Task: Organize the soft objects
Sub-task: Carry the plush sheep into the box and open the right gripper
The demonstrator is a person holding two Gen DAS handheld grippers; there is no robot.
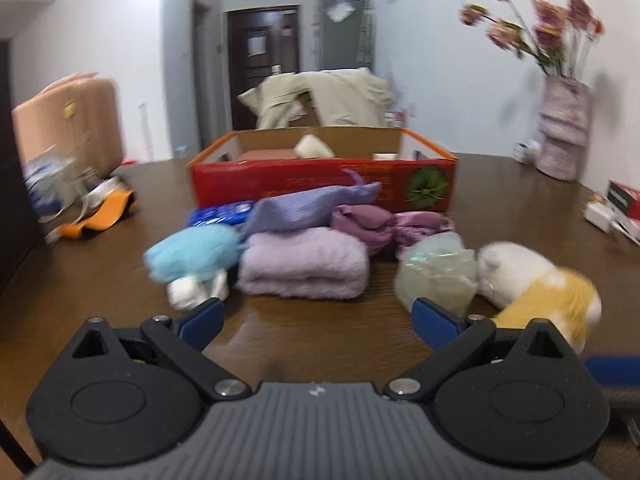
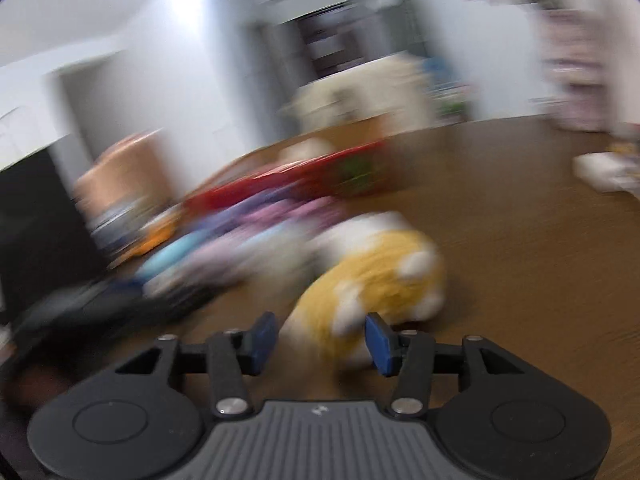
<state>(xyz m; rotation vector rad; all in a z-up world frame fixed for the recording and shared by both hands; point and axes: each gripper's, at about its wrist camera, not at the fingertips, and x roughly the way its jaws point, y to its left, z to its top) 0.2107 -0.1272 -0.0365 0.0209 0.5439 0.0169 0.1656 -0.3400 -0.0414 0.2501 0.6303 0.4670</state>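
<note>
Right gripper (image 2: 320, 338): jaws part-spread, straddling the near end of the yellow-and-white plush toy (image 2: 372, 272). The view is heavily motion-blurred, so I can't tell whether the pads actually press the plush or just flank it. Left gripper (image 1: 318, 320): jaws spread wide, nothing between them, hanging over bare table (image 1: 312, 332) in front of the pile.

Landmark is the red cardboard box (image 1: 324, 184), open-topped, on the far side of the table. Everything loose sits in front of it:
- purple pouch (image 1: 308, 208) and blue packet (image 1: 222, 213) just in front of the box wall
- mauve satin cloth (image 1: 384, 224) beside them, also close to the box
- folded lilac towel (image 1: 304, 264) one row nearer the camera
- light-blue fluffy item (image 1: 192, 254) left of the towel, white bundle (image 1: 196, 292) under it
- clear plastic bag (image 1: 438, 274) right of the towel, touching the plush toy, which is furthest right of the box front

A pale item (image 1: 314, 146) already lies inside the box.

Step, my read: early in the job, pick of the plush in progress. Next: confirm pads seat on the body, close firmly since plush compresses, lift clear of the plastic bag, carry over the box wall.

Writing: box front carries print and a green round graphic, too blurred to read. No legible brands elsewhere.
</note>
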